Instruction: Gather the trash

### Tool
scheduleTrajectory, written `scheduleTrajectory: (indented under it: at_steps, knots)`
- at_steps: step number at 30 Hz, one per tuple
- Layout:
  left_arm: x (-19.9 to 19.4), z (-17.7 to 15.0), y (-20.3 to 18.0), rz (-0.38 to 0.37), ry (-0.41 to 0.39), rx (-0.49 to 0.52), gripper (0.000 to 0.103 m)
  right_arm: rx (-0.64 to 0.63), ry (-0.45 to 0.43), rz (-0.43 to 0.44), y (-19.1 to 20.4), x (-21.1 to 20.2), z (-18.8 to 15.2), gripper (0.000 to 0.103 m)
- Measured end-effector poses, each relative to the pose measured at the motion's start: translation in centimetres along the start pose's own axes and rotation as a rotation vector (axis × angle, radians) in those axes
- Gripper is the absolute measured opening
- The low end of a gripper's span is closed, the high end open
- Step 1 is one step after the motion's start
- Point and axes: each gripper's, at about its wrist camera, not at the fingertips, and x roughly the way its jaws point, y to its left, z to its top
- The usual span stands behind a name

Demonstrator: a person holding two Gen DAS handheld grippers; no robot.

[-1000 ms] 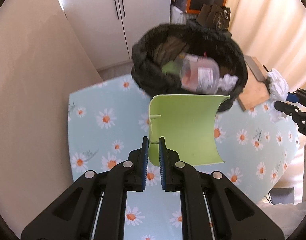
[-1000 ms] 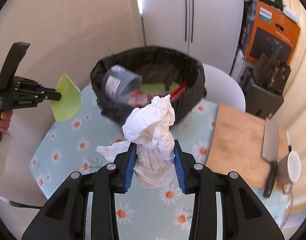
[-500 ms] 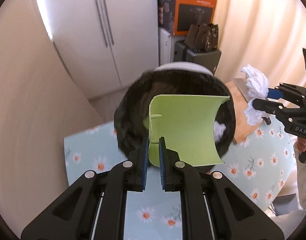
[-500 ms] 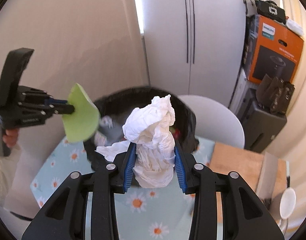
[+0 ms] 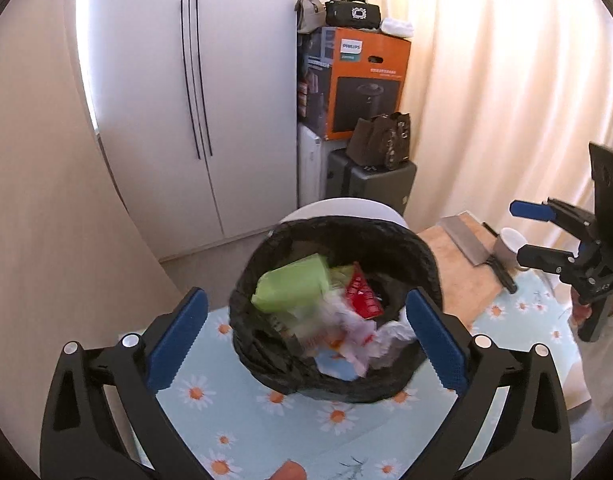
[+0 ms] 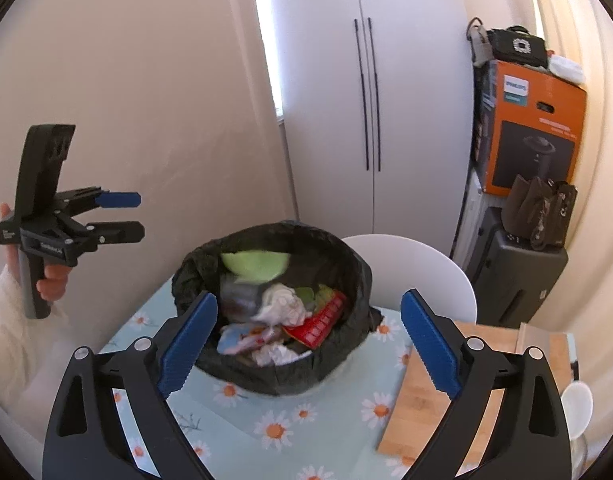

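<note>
A bin lined with a black bag (image 5: 422, 256) (image 6: 358, 276) stands on the daisy-print table (image 5: 226, 404) (image 6: 274, 432). Inside lie the green sheet (image 5: 294, 288) (image 6: 254, 264), the crumpled white tissue (image 6: 280, 304) (image 5: 390, 340), a red wrapper (image 5: 362, 296) (image 6: 318, 324) and other trash. My left gripper (image 5: 306, 340) is open and empty above the bin's near side; it also shows at the left of the right wrist view (image 6: 124, 216). My right gripper (image 6: 306, 344) is open and empty over the bin; it also shows in the left wrist view (image 5: 530, 236).
A wooden cutting board (image 6: 438, 396) (image 5: 458, 264) with a cleaver (image 5: 466, 240) lies right of the bin, with a white cup (image 6: 576, 404) (image 5: 510, 244) beside it. A white chair (image 6: 422, 264) stands behind the bin. Cupboard doors (image 6: 366, 96) and stacked boxes (image 6: 530, 128) stand beyond.
Both grippers rose over the bin and opened. The green sheet left the left gripper and the tissue left the right gripper; both now lie in the bin.
</note>
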Motion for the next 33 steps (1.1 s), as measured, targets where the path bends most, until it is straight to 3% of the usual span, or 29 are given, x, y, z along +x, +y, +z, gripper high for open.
scheduleTrajectory:
  at_steps: [17,33]
  knots:
    - [-2.8,-5.5,-2.1,0.054,0.035,-0.014,0.097,0.004,0.030,-0.037,1.3,-4.8,-5.2,0.090]
    - [-4.2,-8.6,-2.8,0.071,0.063,-0.025,0.097,-0.019,0.045,-0.043,3.3,-6.4,-6.9,0.090]
